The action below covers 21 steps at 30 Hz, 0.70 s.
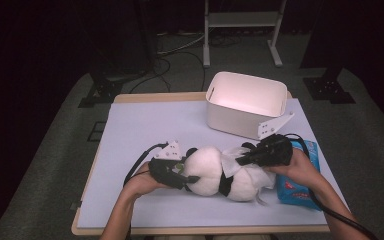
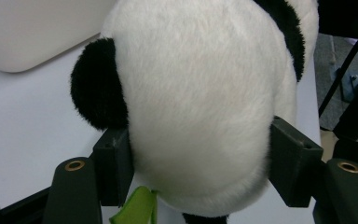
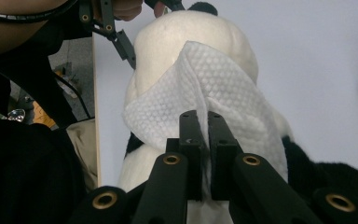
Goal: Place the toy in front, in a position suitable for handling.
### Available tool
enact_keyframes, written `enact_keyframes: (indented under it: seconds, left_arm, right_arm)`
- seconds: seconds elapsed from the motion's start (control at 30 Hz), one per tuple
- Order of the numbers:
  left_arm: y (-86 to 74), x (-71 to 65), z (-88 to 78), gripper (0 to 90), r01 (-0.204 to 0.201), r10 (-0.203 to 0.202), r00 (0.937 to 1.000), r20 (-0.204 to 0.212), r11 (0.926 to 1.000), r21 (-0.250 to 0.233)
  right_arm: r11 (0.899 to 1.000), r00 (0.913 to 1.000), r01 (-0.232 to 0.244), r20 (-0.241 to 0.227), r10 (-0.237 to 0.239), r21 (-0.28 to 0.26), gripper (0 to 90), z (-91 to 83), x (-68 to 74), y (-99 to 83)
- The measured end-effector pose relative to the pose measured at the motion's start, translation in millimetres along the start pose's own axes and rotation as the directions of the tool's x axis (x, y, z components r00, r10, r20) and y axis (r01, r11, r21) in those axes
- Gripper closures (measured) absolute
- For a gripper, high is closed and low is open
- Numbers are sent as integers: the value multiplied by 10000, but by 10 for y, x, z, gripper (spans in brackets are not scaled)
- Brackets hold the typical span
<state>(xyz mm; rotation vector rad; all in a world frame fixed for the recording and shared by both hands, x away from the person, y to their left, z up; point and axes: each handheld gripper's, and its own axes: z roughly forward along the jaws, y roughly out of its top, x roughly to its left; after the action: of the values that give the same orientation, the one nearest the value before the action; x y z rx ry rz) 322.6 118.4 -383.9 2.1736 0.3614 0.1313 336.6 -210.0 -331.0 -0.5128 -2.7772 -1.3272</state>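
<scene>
While the panda toy (image 1: 215, 172) lay on its side on the worktop (image 1: 145, 125), its soft head was squeezed between the jaws of the left hand-held gripper (image 2: 200, 163). A white wipe (image 3: 205, 88) was pinched tight by the right hand-held gripper (image 3: 204, 135) and laid on the panda's back. The toy was judged light and squashy, best held at the round head. The thin wipe could be torn easily.
</scene>
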Motion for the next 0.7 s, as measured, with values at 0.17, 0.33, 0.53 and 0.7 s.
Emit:
enact_keyframes:
  seconds: [0.17,0.33,0.53,0.7]
  left_arm:
    - [-7,4,12,296,134,-138,9993,356,9999,108]
    - [0,37,2,196,699,-706,9952,671,9975,122]
    - [19,124,26,100,1844,-1825,9755,1230,9828,-41]
    - [30,140,120,83,1983,-1975,9685,1515,9801,97]
  right_arm:
    - [9999,9998,-118,-181,116,-106,863,-30,12,-156]
    - [9998,9998,138,-107,-137,158,864,-5,72,-193]
    - [9985,9985,401,-391,-387,366,865,16,113,-214]
    - [9986,9975,404,-596,-383,353,865,12,114,-244]
